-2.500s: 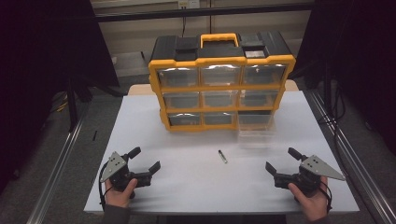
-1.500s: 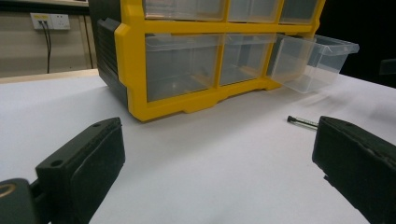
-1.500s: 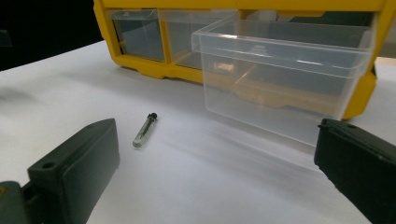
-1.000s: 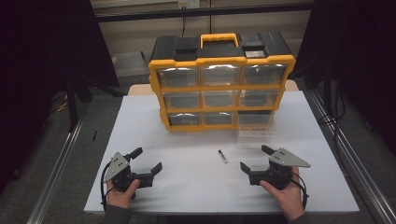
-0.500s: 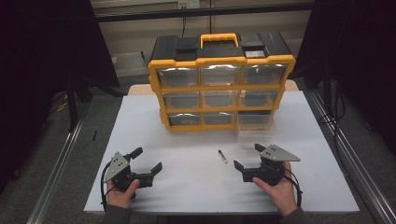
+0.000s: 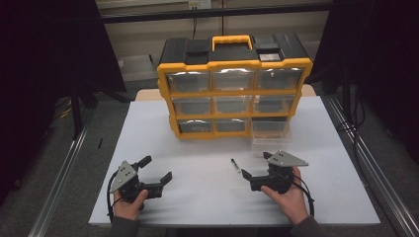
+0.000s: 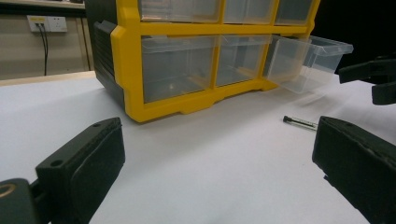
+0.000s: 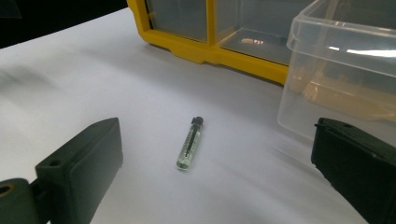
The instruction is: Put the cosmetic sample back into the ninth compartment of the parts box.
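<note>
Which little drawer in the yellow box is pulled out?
The bottom right drawer of the yellow box. It sticks out over the table, near the small glass tube; the other drawers sit pushed in.
</note>
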{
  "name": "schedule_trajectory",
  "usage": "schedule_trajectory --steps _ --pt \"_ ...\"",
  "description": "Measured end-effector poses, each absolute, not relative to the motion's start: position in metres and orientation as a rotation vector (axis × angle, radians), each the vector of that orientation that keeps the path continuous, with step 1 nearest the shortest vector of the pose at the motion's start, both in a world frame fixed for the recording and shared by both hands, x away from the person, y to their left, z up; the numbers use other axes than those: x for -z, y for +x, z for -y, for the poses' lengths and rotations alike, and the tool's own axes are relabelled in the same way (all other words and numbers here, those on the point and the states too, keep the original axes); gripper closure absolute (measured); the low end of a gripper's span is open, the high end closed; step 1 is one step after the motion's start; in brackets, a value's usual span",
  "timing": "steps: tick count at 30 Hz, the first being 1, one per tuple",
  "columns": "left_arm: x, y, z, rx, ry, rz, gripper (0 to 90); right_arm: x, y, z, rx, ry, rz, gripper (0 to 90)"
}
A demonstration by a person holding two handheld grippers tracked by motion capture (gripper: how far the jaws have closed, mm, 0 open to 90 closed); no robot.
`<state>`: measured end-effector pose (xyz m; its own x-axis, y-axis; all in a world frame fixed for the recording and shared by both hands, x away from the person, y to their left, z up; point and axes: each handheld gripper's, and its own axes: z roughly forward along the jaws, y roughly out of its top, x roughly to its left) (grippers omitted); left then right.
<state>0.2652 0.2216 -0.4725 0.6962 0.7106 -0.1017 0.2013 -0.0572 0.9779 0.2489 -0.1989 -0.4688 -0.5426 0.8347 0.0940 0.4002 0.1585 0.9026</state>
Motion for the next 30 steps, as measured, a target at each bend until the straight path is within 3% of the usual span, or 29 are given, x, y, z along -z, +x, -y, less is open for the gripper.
schedule_trajectory --steps 30 --pt "0.472 0.264 -0.222 -0.494 1.621 -0.761 2.6 0.472 0.269 0.175 -1.280 1.205 -2.113 3.6"
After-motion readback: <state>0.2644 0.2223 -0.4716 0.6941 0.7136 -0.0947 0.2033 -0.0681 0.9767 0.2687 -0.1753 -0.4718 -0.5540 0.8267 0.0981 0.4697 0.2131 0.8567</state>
